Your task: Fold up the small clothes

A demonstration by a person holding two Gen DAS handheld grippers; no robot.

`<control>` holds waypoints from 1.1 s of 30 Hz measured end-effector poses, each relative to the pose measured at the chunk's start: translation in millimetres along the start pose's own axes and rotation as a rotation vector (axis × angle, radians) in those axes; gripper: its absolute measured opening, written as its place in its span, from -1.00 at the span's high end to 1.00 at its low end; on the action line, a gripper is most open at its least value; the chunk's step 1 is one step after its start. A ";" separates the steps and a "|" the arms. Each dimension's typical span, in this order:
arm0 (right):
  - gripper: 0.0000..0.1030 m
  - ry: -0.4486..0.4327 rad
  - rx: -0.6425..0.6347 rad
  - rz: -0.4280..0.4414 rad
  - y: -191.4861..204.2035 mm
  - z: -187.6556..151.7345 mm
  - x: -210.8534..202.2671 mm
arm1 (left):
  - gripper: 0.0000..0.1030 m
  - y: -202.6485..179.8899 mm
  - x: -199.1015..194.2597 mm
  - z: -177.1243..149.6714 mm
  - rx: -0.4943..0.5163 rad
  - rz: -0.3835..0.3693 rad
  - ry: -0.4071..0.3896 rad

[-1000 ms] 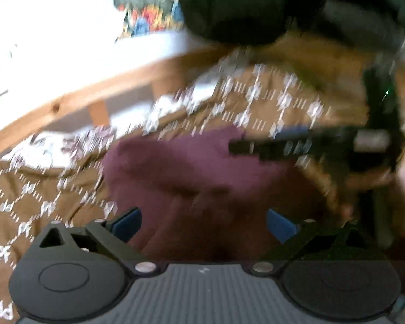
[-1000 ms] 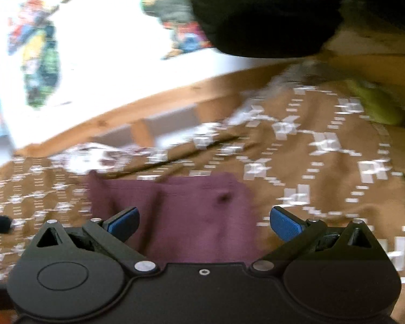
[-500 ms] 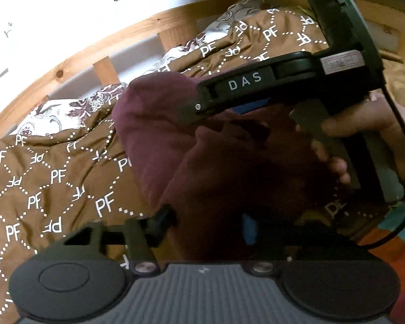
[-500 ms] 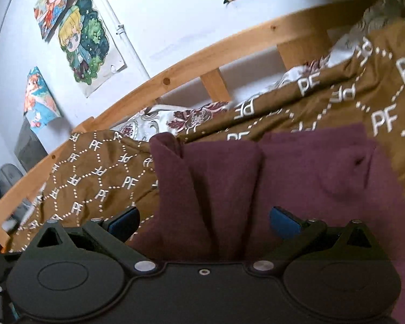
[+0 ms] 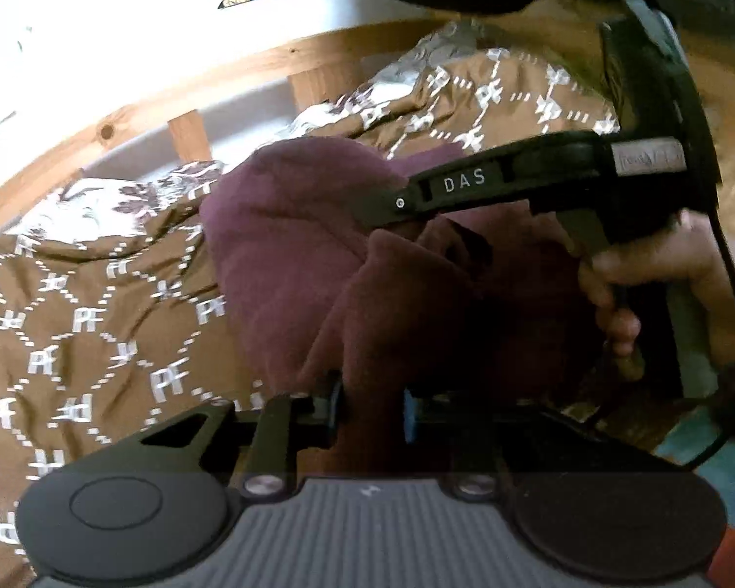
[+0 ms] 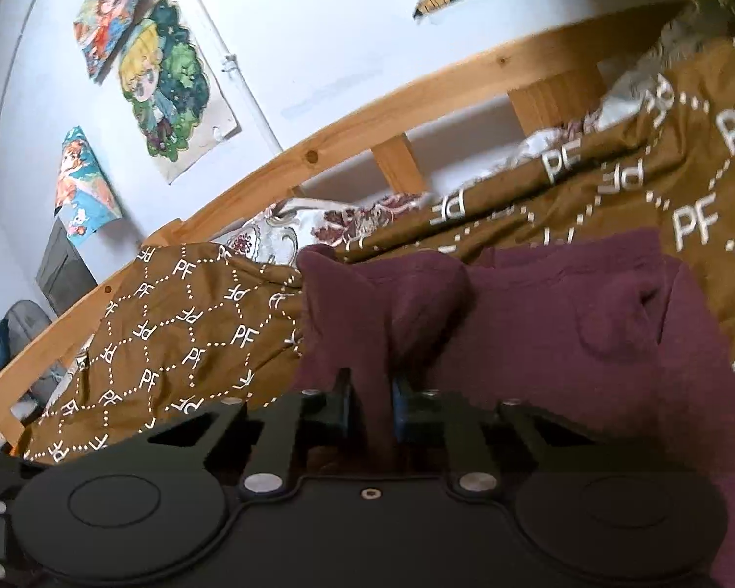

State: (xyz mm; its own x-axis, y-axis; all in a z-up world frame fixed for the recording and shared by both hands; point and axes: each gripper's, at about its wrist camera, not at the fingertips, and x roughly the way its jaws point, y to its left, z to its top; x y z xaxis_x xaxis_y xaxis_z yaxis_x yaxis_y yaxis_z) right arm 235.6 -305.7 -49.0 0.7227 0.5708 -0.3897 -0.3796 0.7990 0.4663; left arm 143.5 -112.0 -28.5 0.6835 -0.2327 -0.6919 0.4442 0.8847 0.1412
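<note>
Pinching the near edge of a maroon knit garment [image 6: 563, 323], the right gripper [image 6: 371, 409] has a ridge of fabric between its jaws, which are closing w/ the blue pads close against the cloth. The left gripper [image 5: 370, 409] is also closing, on another bunched fold of the same garment [image 5: 289, 245], cloth visibly between its jaws. The garment lies crumpled on a brown "PF"-print bedspread [image 6: 186, 323], beside a wooden bed rail [image 6: 367, 112]; anime posters [image 6: 171, 88] hang on the wall behind.

In the left view the right-hand tool, marked "DAS" [image 5: 465, 181], reaches across the garment, a hand [image 5: 661, 274] on its handle. Both grips sit close together, so the step probably needs: firm hold first, lift, then spread the hands apart to pull the piece flat before any fold. Risk, judged: each pinch may catch several layers, leaving it twisted; a light shake should help.
</note>
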 end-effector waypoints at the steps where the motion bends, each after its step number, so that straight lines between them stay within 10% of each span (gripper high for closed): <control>1: 0.71 -0.016 -0.018 -0.005 1.5 2.3 -4.6 | 0.53 -1.8 -0.5 1.9 0.001 -0.018 -0.010; 15: 0.72 -0.137 -0.016 -0.139 -26.2 34.1 -65.3 | 0.54 -56.7 8.5 24.5 0.141 -0.145 -0.074; 33: 0.72 -0.015 0.151 -0.303 -68.6 12.2 -67.9 | 0.52 -61.8 25.6 22.1 0.070 -0.217 -0.004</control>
State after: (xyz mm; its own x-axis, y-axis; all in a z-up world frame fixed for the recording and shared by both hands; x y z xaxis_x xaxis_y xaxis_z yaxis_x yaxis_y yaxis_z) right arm 219.6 -401.6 -44.8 0.7986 0.3076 -0.5174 -0.0569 0.8943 0.4439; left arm 146.4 -181.5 -39.3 0.5701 -0.4161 -0.7084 0.6200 0.7836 0.0387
